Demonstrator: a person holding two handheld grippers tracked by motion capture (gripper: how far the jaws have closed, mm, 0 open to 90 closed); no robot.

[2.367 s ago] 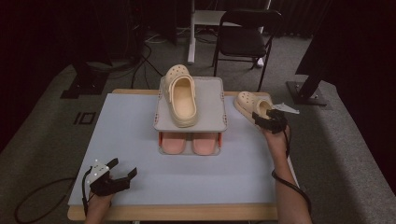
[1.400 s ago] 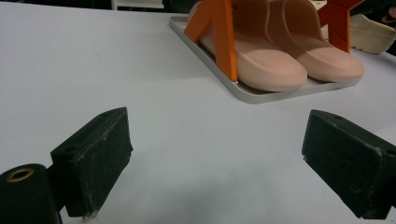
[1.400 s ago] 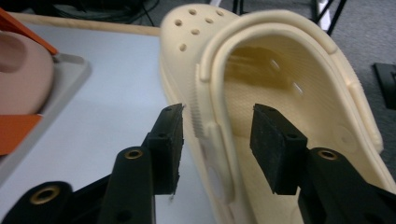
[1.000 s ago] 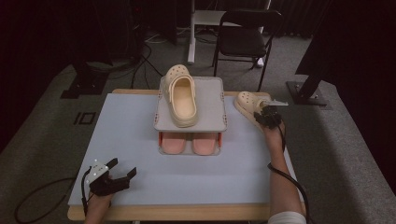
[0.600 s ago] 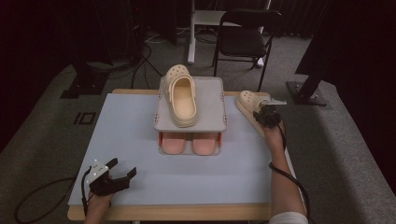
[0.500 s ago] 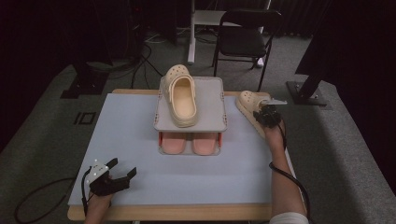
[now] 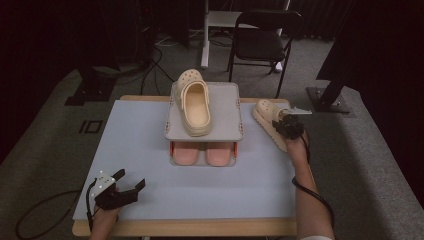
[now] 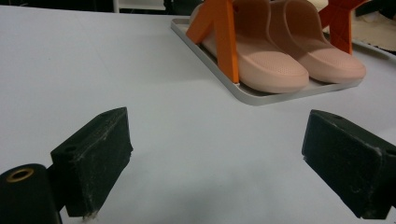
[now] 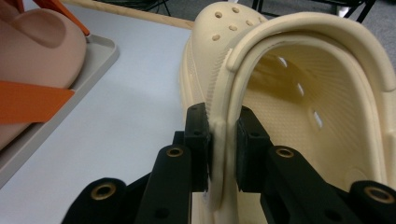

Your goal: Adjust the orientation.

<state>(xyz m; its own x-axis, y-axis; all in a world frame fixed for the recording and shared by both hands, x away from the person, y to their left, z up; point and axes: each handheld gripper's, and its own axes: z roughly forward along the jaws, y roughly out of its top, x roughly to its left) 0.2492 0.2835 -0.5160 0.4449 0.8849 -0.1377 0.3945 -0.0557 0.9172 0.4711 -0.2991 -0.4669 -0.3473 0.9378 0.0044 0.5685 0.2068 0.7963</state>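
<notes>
The right gripper (image 9: 222,149), jaws just closing, clamps the clog (image 9: 299,93) by its side wall to lift it toward the shoe rack (image 7: 204,131), while the left gripper (image 7: 131,184) rests open.

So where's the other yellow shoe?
In the high view the loose cream clog lies on the table's right edge, beside the shoe rack, pinched by the right tool.

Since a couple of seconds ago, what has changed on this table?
The right gripper has just closed its jaws on the side wall of the loose clog at the table's right edge. The left gripper stayed open, and the clog on the rack stayed put.
</notes>
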